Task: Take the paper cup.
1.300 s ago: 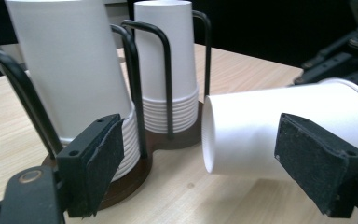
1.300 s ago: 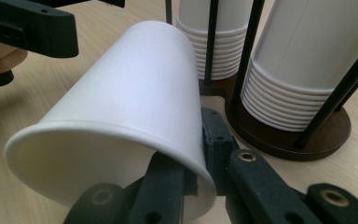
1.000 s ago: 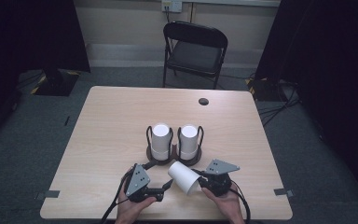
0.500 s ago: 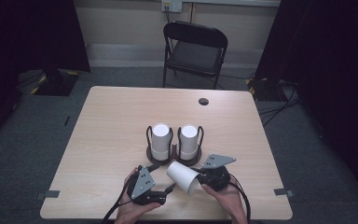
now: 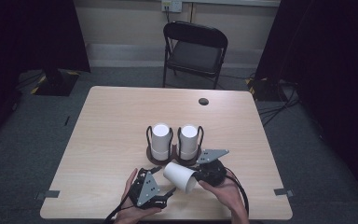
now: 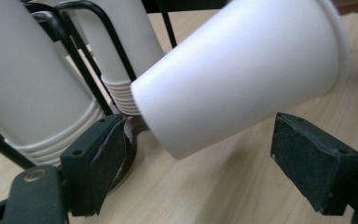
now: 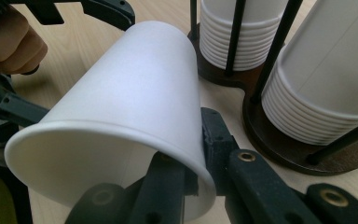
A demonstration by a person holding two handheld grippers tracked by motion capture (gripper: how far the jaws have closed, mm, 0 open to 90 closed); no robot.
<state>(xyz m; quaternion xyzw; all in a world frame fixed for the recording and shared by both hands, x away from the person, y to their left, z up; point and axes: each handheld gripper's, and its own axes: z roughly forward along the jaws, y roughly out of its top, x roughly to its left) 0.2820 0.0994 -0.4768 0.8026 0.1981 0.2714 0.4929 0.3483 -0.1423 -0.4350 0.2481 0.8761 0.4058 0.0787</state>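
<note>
White tapered paper cup (image 5: 181,176) lies pinched at its rim by the right tool (image 7: 193,154); the left tool (image 6: 193,172) gapes wide around it, untouching, having just narrowed slightly.

A white paper cup (image 6: 242,74) is lying tilted across the middle and upper right of the frame, its closed bottom pointing toward the lower left and its rolled rim reaching the upper right edge. The left gripper (image 6: 196,172) is standing wide at the bottom, one black jaw at lower left, one at lower right, neither pad touching the cup; they have just been closing. At upper left, two stacks of white cups (image 6: 32,93) are sitting inside a black wire holder (image 6: 116,51) on the wooden table (image 6: 223,191).
</note>
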